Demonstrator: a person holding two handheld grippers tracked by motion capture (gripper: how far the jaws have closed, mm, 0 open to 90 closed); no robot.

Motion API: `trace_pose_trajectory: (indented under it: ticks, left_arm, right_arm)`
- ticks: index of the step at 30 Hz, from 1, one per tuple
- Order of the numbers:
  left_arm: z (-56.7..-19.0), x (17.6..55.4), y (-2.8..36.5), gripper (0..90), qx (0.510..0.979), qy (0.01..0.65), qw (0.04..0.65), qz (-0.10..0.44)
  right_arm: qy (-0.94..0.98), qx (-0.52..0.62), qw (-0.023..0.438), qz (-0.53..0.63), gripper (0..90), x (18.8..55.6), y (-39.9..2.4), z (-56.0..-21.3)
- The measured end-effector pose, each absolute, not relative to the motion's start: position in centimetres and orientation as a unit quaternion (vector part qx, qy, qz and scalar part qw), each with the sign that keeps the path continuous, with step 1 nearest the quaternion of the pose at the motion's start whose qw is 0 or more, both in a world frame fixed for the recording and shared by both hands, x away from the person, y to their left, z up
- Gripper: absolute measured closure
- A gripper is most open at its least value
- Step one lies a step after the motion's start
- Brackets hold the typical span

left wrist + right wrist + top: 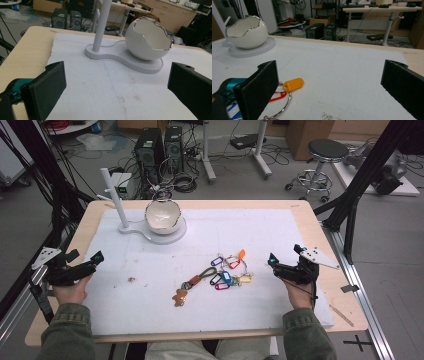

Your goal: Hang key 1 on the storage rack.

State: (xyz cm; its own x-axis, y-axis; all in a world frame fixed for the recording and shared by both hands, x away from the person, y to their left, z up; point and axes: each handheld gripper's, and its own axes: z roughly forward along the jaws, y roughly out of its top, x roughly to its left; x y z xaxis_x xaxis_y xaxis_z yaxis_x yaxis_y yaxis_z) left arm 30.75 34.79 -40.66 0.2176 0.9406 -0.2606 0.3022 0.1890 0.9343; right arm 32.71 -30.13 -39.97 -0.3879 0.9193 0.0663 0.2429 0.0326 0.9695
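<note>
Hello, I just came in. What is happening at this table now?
A person sits at the table holding a claw in each hand. The left claw and the right claw are both open and hold nothing, resting at the two sides of the white foam mat. Between them lies a bunch of key rings with coloured plastic tags. Farther back, a white egg-shaped ceramic bowl with a silver rim stands on a white stand with an upright post. Nothing is picked up yet.

Bright even indoor light, soft faint shadows, slightly soft focus (mild glare on white mat)
</note>
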Motion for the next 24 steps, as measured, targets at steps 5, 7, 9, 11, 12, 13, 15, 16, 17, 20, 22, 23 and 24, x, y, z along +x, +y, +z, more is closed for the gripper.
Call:
trace_pose_trajectory:
  ticks: [5, 7, 9, 11, 12, 13, 15, 16, 17, 20, 22, 23, 24]
  left_arm:
    - [-40.7, 30.8, 34.7, 2.3, 0.566, 0.551, 0.538, 0.293]
    - [-40.7, 30.9, 34.6, 2.2, 0.567, 0.55, 0.539, 0.291]
    - [-40.7, 30.9, 34.6, 2.3, 0.571, 0.549, 0.538, 0.291]
    - [-40.7, 30.9, 34.5, 2.3, 0.571, 0.549, 0.538, 0.289]
    - [-40.7, 30.9, 34.5, 2.3, 0.57, 0.55, 0.538, 0.287]
    - [-40.7, 31.0, 34.5, 2.3, 0.571, 0.549, 0.54, 0.285]
    - [-40.6, 31.1, 34.5, 2.3, 0.569, 0.551, 0.543, 0.281]
    - [-40.6, 31.1, 34.5, 2.3, 0.57, 0.549, 0.544, 0.28]
    - [-40.5, 31.1, 34.4, 2.3, 0.568, 0.549, 0.546, 0.279]
    - [-40.2, 31.2, 34.0, 2.3, 0.573, 0.543, 0.548, 0.277]
    - [-40.1, 31.4, 33.5, 2.3, 0.58, 0.537, 0.546, 0.277]
    - [-40.1, 31.6, 33.3, 2.3, 0.582, 0.535, 0.547, 0.274]
    - [-40.1, 31.7, 33.0, 2.3, 0.587, 0.533, 0.545, 0.272]
  right_arm:
    - [0.642, 0.453, 0.32, 0.53, 0.5, 32.7, -30.3, -40.0]
    - [0.642, 0.451, 0.32, 0.53, 0.5, 32.6, -30.3, -40.0]
    - [0.643, 0.45, 0.321, 0.53, 0.5, 32.6, -30.3, -40.0]
    - [0.643, 0.452, 0.319, 0.529, 0.5, 32.6, -30.2, -40.0]
    - [0.644, 0.452, 0.32, 0.528, 0.5, 32.6, -30.2, -40.0]
    - [0.644, 0.452, 0.32, 0.528, 0.5, 32.6, -30.2, -40.0]
    - [0.644, 0.452, 0.321, 0.527, 0.5, 32.6, -30.2, -40.0]
    - [0.644, 0.452, 0.321, 0.526, 0.5, 32.7, -30.2, -40.0]
    - [0.644, 0.452, 0.321, 0.526, 0.5, 32.7, -30.2, -40.0]
    - [0.646, 0.452, 0.32, 0.525, 0.5, 32.5, -30.3, -40.1]
    - [0.647, 0.452, 0.319, 0.525, 0.5, 32.4, -30.4, -40.1]
    - [0.646, 0.452, 0.321, 0.524, 0.5, 32.4, -30.5, -40.1]
    - [0.645, 0.454, 0.32, 0.524, 0.5, 32.4, -30.5, -40.1]
